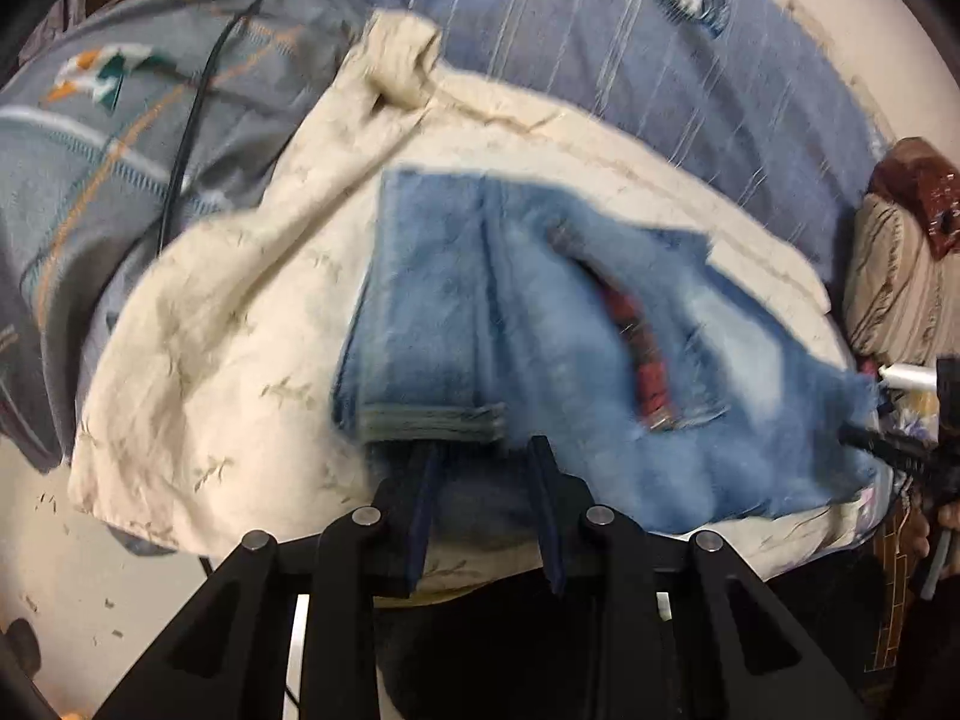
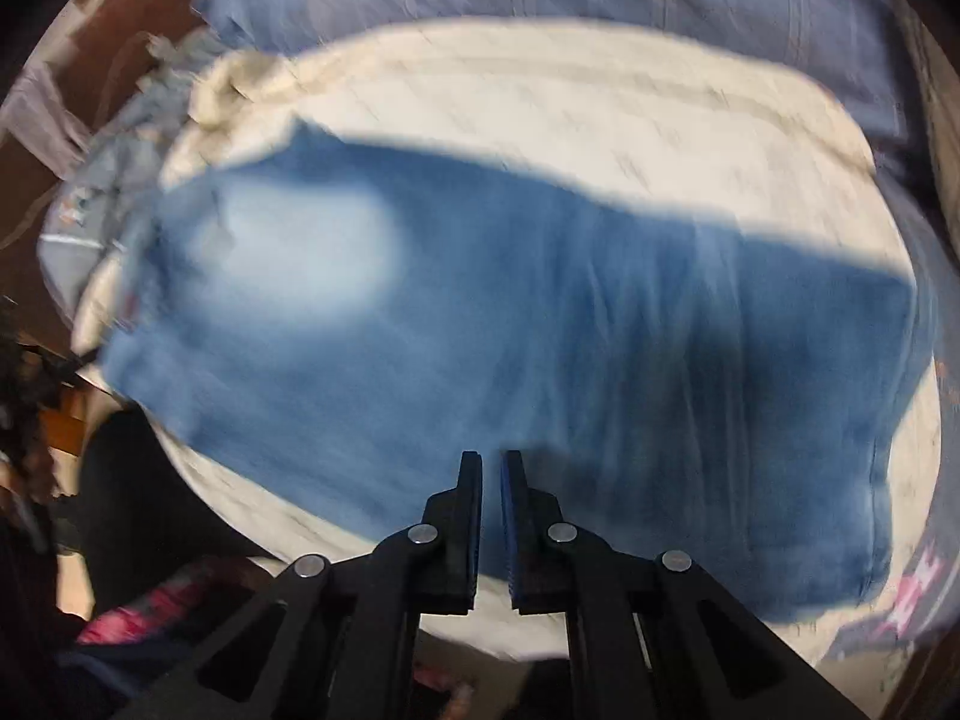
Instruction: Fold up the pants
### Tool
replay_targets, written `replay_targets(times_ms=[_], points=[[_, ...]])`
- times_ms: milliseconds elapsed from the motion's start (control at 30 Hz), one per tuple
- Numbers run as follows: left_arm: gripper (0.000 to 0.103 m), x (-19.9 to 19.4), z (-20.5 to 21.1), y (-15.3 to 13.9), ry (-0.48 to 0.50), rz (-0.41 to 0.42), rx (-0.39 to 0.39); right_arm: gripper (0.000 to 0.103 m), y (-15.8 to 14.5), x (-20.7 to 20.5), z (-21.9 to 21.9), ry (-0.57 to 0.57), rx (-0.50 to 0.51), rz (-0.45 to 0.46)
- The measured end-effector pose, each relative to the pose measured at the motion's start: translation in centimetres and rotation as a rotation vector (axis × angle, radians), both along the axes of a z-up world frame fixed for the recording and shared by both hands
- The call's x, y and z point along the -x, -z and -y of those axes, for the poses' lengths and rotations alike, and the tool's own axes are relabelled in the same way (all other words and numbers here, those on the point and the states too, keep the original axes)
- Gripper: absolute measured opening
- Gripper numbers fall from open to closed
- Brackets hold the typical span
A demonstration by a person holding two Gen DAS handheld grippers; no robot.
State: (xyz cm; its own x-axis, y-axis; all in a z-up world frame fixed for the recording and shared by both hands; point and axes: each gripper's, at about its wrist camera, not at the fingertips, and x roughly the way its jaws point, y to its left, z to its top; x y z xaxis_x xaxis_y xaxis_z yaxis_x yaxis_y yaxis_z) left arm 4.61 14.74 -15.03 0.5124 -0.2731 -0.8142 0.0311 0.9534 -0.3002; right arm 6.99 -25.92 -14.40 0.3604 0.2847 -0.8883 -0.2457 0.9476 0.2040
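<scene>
Blurred folded jeans (image 1: 540, 324) on cream cloth (image 1: 210, 324), left fingers (image 1: 486, 450) part-spread, grip unclear, right fingers (image 2: 492, 462) together, empty

No text, label, brand, number or sign can be read in either view. In the right wrist view, pink and white shapes that may be lettering stand on a piece of cloth (image 2: 912, 591) at the lower right edge, but blur and the curved edge of the picture leave them unreadable. In the left wrist view, a small white, orange and green patch (image 1: 102, 75) sits on the grey-blue bedding (image 1: 78, 192) at the upper left; it looks like a woven pattern and carries no letters that can be made out. The blue jeans (image 1: 540, 312) show a reddish strip of inner cloth near the waist, with no readable tag.
</scene>
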Motion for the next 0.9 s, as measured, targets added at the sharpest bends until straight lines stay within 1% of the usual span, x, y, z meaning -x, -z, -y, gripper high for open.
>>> replay_targets(times_ms=[100,167,200,233,267,300,333,433,500,533,633,700,733,800,867,900], points=[[0.032,0.4,1.3,-1.5,0.026,0.045,0.018,0.008,-2.5,-1.5,-2.3,-0.044,-0.073,0.117],[0.036,0.4,2.9,-2.5,0.052,0.074,0.03,0.008,-3.3,-2.6,-4.1,-0.053,-0.103,0.165],[0.043,0.4,3.8,-2.8,0.064,0.085,0.028,0.008,-3.4,-3.3,-4.9,-0.059,-0.115,0.17],[0.054,0.3,4.6,-3.0,0.073,0.093,0.027,0.008,-3.3,-4.3,-5.8,-0.066,-0.123,0.163],[0.059,0.3,5.4,-3.2,0.083,0.103,0.027,0.008,-2.8,-5.5,-6.8,-0.069,-0.121,0.151],[0.067,0.2,6.1,-3.3,0.094,0.11,0.025,0.008,-2.6,-6.3,-7.8,-0.071,-0.115,0.145],[0.071,-0.1,7.3,-3.3,0.114,0.116,0.012,0.008,-2.3,-7.3,-9.2,-0.085,-0.107,0.145],[0.071,-0.9,9.6,-2.0,0.163,0.088,-0.043,0.008,-1.6,-8.3,-11.0,-0.118,-0.082,0.182],[0.071,-1.5,10.2,-0.6,0.163,0.038,-0.097,0.008,-1.2,-9.5,-12.2,-0.139,-0.061,0.2],[0.071,-1.9,10.1,0.2,0.149,0.005,-0.123,0.008,-1.5,-9.5,-11.9,-0.144,-0.055,0.199],[0.071,-2.5,9.0,1.3,0.131,-0.029,-0.131,0.008,-0.9,-11.3,-12.9,-0.163,-0.07,0.158],[0.071,-2.7,8.6,1.6,0.148,-0.046,-0.119,0.008,-0.4,-12.2,-13.8,-0.188,-0.073,0.133],[0.071,-2.6,8.7,1.8,0.161,-0.052,-0.128,0.008,0.1,-12.8,-14.4,-0.187,-0.052,0.127],[0.071,-2.5,9.2,2.1,0.193,-0.051,-0.175,0.008,1.0,-13.8,-15.0,-0.178,-0.043,0.106],[0.071,-2.1,9.8,2.4,0.226,-0.037,-0.223,0.008,2.2,-15.2,-15.0,-0.14,-0.043,0.064],[0.071,-1.9,9.8,2.5,0.235,-0.033,-0.228,0.008,2.7,-15.7,-15.0,-0.121,-0.047,0.055]])
